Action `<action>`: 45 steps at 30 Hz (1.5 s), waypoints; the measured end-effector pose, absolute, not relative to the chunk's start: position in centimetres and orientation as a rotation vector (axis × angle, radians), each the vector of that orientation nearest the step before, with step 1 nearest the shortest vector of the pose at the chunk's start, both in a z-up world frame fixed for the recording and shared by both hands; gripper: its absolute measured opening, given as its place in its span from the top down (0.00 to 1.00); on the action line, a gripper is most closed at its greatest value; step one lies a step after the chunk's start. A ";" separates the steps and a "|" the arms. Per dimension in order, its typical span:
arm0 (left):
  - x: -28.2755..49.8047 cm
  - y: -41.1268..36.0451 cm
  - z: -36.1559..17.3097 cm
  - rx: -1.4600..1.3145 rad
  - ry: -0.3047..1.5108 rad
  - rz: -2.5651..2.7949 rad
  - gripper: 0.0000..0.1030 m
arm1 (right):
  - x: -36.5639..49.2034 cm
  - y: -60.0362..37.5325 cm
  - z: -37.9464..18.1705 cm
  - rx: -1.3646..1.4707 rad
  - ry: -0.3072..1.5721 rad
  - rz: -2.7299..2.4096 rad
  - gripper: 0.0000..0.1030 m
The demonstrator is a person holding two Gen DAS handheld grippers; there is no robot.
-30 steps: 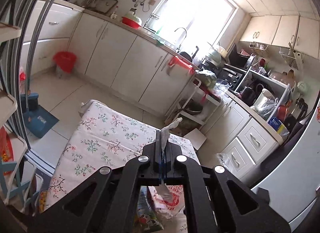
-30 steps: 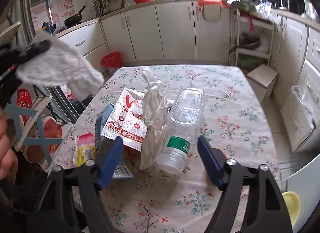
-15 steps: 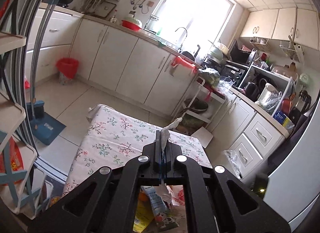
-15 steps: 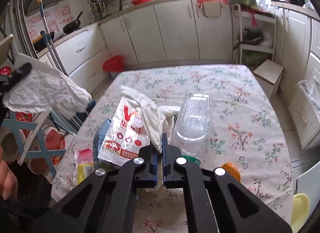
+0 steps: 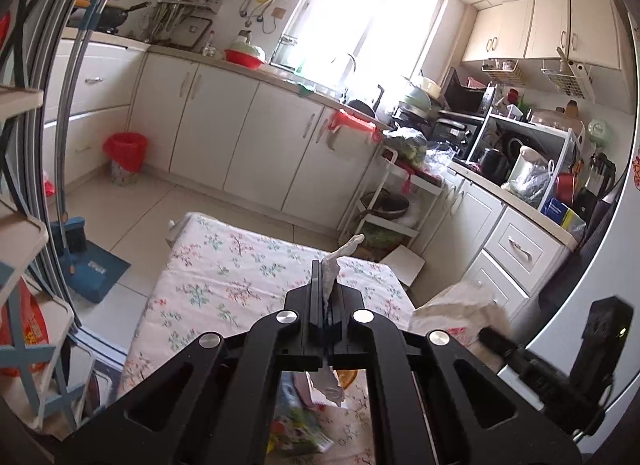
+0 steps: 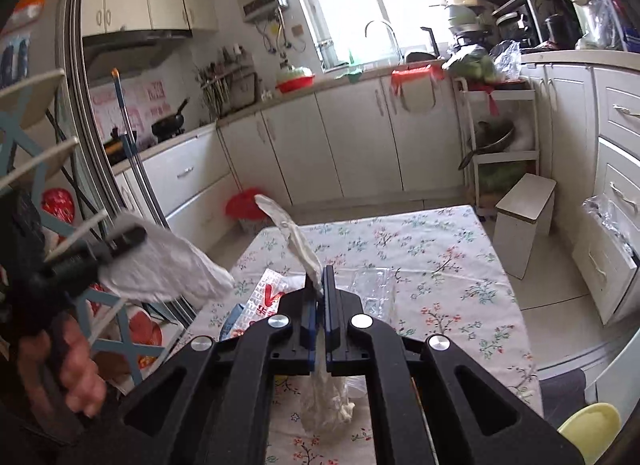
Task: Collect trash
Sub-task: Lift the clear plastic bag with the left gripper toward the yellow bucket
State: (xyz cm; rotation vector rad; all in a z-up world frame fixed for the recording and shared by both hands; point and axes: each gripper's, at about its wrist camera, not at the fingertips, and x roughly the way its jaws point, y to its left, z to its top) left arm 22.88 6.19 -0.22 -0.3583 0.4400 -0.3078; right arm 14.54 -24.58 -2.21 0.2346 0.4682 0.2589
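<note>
Kitchen, floral table (image 6: pixel 460 265) | left gripper (image 5: pixel 326 285) clamped on white tissue (image 6: pixel 168 269), held above table's left edge | right gripper (image 6: pixel 318 285) pinching crumpled bag (image 6: pixel 288 225), its lower end hidden | wrappers (image 6: pixel 264 297) half-covered

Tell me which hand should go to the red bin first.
Left, probably. Its tongs grip a tissue held clear of the table; the right tongs pinch a bag hanging just above the table.

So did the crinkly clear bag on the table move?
Yes. The clear bag was lying on the table beside the bottle; now the right gripper has pinched and lifted it.
</note>
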 end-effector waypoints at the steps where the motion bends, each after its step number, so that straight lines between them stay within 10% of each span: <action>1: 22.6 5.9 -0.3 -0.357 0.443 -0.314 0.99 | 14.2 -25.0 -2.0 0.240 0.461 0.256 0.96; 43: 12.5 -27.1 -1.4 -0.257 0.673 -0.977 0.99 | 2.5 -48.4 -13.3 0.223 0.710 -0.369 0.96; 45: 12.7 -28.3 -2.3 -0.268 0.708 -0.991 0.99 | 2.6 -48.9 -14.1 0.231 0.757 -0.394 0.82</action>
